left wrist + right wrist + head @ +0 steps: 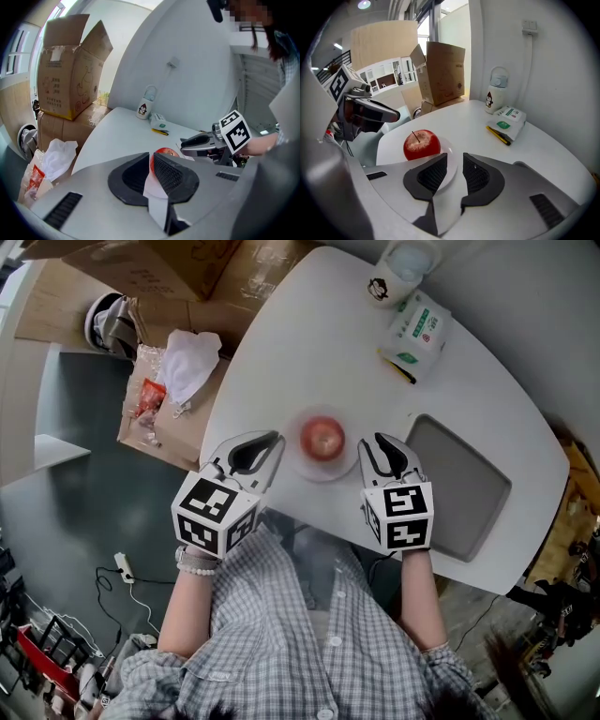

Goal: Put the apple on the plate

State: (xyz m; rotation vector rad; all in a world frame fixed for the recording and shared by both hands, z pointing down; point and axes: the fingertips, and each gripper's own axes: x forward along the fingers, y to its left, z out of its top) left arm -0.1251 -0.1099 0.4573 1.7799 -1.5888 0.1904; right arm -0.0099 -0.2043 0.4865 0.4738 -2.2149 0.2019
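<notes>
Left gripper (272, 441) hangs clenched and empty, the apple (322, 438) just right of its jaws, already sitting on the plate (314, 472) on the bench (281, 352). Right gripper (378, 440), just beyond, has its jaws narrowly parted on nothing. Placing looks done — the next move is likely just drawing both clear without nudging the plate.

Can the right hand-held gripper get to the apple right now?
Probably yes: nothing lies between the right hand-held gripper and the apple on the plate, though its jaws need opening wider.
</notes>
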